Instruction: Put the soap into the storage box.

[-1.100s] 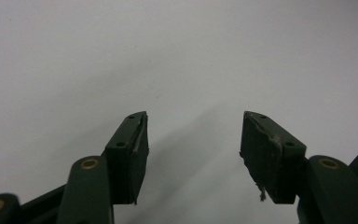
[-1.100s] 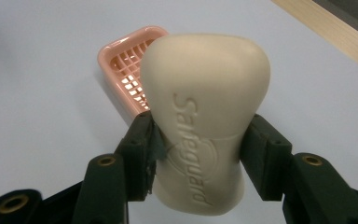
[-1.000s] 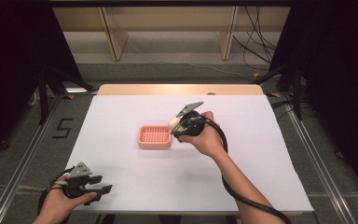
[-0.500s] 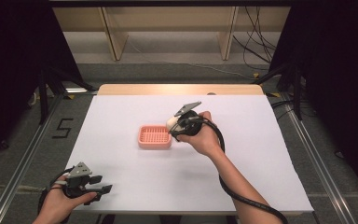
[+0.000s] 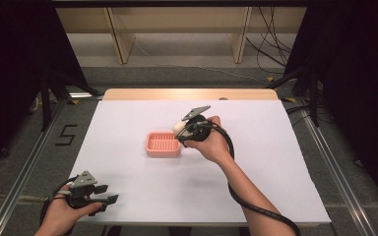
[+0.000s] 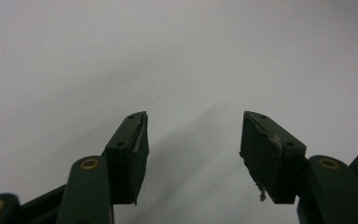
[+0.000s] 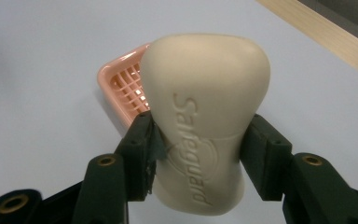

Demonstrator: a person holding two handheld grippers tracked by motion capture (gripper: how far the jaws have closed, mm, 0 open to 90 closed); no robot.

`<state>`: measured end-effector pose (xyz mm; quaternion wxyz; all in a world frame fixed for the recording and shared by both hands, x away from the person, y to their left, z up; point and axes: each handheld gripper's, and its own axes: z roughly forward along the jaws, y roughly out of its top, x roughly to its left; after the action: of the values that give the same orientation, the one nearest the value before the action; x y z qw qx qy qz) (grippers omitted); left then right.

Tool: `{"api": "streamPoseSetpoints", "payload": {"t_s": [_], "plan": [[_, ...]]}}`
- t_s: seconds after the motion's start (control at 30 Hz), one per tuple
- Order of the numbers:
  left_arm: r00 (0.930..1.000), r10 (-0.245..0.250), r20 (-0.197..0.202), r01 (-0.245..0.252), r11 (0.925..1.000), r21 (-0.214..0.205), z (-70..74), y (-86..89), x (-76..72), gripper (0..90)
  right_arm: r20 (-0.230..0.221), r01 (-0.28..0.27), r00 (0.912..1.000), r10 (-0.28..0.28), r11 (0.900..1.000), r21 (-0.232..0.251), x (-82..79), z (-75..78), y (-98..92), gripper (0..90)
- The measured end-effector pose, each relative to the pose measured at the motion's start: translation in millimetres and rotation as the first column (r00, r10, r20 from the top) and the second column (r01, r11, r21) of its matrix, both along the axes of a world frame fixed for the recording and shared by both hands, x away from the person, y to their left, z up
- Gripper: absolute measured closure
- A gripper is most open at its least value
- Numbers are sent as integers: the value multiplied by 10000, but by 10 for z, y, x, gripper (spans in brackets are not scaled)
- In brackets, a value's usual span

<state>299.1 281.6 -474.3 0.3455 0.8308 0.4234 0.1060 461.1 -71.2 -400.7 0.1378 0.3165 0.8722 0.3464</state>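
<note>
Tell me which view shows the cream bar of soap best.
The right gripper view: the cream bar of soap looms large, its embossed lettering legible, clamped between the jaws. In the high view it is a small pale lump beside the pink slotted plastic soap dish.

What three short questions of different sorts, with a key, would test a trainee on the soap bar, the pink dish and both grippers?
1. What does the right gripper clamp?
2. True or false: the pink slotted plastic soap dish already holds a bar.
3. The left gripper is: A open, nothing between its jaws; B shut on a sponge.

Key
1. The cream embossed soap bar, held at its waist.
2. False.
3. A.
</note>
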Motion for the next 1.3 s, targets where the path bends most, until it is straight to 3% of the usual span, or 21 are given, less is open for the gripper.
{"api": "streamPoseSetpoints", "payload": {"t_s": [0.03, 0.17, 0.2, 0.27, 0.37, 0.53, 0.57, 0.67, 0.7, 0.83, 1.07, 1.23, 1.3], "plan": [[10000, 51, 24, -51, 10000, -61, -3, -5, -1, 413, -164, 171, 9997, -171, 9999, 24, -8, 1, 13, 505], [10000, 65, 34, -65, 9999, -89, -6, -7, -1, 413, -42, 231, 9997, -231, 9997, 125, 1, -19, 33, 505], [9999, 152, 31, -152, 9998, -103, -7, -12, -1, 413, -63, 189, 9998, -188, 9997, 162, 5, -21, 36, 505], [9999, 162, 45, -161, 9999, -32, -9, -11, 2, 413, 379, -281, 9989, 277, 9995, 115, 50, -29, 33, 505], [10000, 95, 21, -95, 9999, -112, -6, -13, -2, 413, 453, -238, 9987, 227, 9994, 235, 58, -38, 49, 505], [10000, 92, 19, -92, 9999, -101, -5, -11, -1, 413, 183, -198, 9996, 195, 9996, 201, 53, -27, 52, 505], [10000, 93, 27, -93, 9999, -127, -6, -14, -1, 413, 487, -294, 9984, 285, 9994, 177, 74, -44, 53, 504], [9999, 112, 27, -111, 9999, -128, -6, -14, -1, 413, 501, -231, 9985, 217, 9993, 284, 82, -56, 60, 505], [9999, 135, 38, -135, 9999, -26, -7, -10, 3, 413, 306, -163, 9994, 153, 9994, 318, 72, -55, 66, 505], [9999, 109, 36, -109, 9999, -97, -8, -14, 0, 413, 621, -166, 9980, 137, 9988, 462, 90, -83, 85, 505], [10000, 27, -2, -27, 10000, -54, -2, -10, 0, 413, 128, 80, 9999, -88, 9984, 556, 74, -77, 102, 505], [10000, 28, 12, -28, 10000, -60, -1, -10, 0, 413, 551, -89, 9985, 57, 9982, 590, 108, -102, 113, 505], [10000, 32, 13, -32, 10000, -62, -1, -10, 0, 414, 168, 30, 9999, -40, 9981, 608, 91, -93, 122, 505]]}}
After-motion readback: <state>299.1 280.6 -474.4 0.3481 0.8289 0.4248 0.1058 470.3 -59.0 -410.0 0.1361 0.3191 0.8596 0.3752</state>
